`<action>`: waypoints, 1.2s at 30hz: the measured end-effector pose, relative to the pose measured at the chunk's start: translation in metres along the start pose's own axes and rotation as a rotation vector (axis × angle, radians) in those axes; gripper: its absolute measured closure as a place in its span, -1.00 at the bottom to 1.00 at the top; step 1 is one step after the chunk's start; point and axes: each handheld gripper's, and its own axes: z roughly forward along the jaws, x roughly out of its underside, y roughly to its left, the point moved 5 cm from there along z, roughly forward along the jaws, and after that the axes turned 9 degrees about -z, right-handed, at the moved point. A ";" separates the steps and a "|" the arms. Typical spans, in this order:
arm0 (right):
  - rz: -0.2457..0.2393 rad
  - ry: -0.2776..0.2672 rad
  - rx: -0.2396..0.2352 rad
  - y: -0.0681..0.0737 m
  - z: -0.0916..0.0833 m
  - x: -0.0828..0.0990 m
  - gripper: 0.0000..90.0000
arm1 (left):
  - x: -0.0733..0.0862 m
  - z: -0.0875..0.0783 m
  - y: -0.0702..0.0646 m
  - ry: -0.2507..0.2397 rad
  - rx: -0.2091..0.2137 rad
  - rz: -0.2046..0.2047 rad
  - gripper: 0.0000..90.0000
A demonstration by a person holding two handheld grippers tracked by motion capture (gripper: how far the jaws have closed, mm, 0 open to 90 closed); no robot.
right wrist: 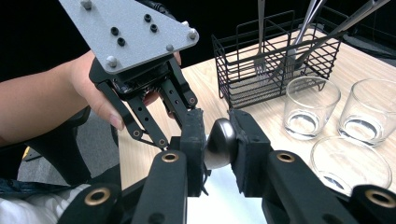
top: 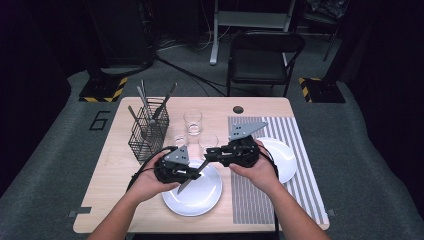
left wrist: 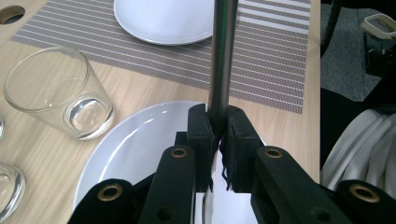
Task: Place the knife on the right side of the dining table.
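Left hand-held gripper (left wrist: pixel 217 135) | clamps smooth steel knife (left wrist: pixel 221 56) | round white plate (left wrist: pixel 140 144) beneath

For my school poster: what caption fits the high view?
Both tongs grip one knife above a white plate.

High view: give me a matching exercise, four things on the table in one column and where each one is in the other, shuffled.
Things:
1. knife
2. wire basket
3. glasses
4. right-hand plate

Places:
A. on the striped mat
B. gripped by the left tool and the right tool
C. farthest left, holding cutlery
D. between basket and mat

Pairs: 1-B, 2-C, 3-D, 4-A
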 end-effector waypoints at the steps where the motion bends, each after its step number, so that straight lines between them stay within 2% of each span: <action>1: 0.001 0.001 0.000 0.000 -0.001 0.000 0.68 | 0.000 0.000 0.000 0.004 0.003 0.007 0.83; 15: -0.003 -0.005 0.013 0.000 -0.005 -0.002 0.66 | 0.000 -0.001 0.001 -0.004 -0.001 -0.007 0.82; 21: -0.006 0.004 0.017 -0.001 -0.005 -0.002 0.75 | 0.000 -0.001 0.002 -0.001 -0.003 -0.007 0.82; 36: 0.009 0.023 -0.012 0.000 -0.003 -0.001 0.79 | 0.002 0.000 0.004 0.013 -0.017 -0.010 0.82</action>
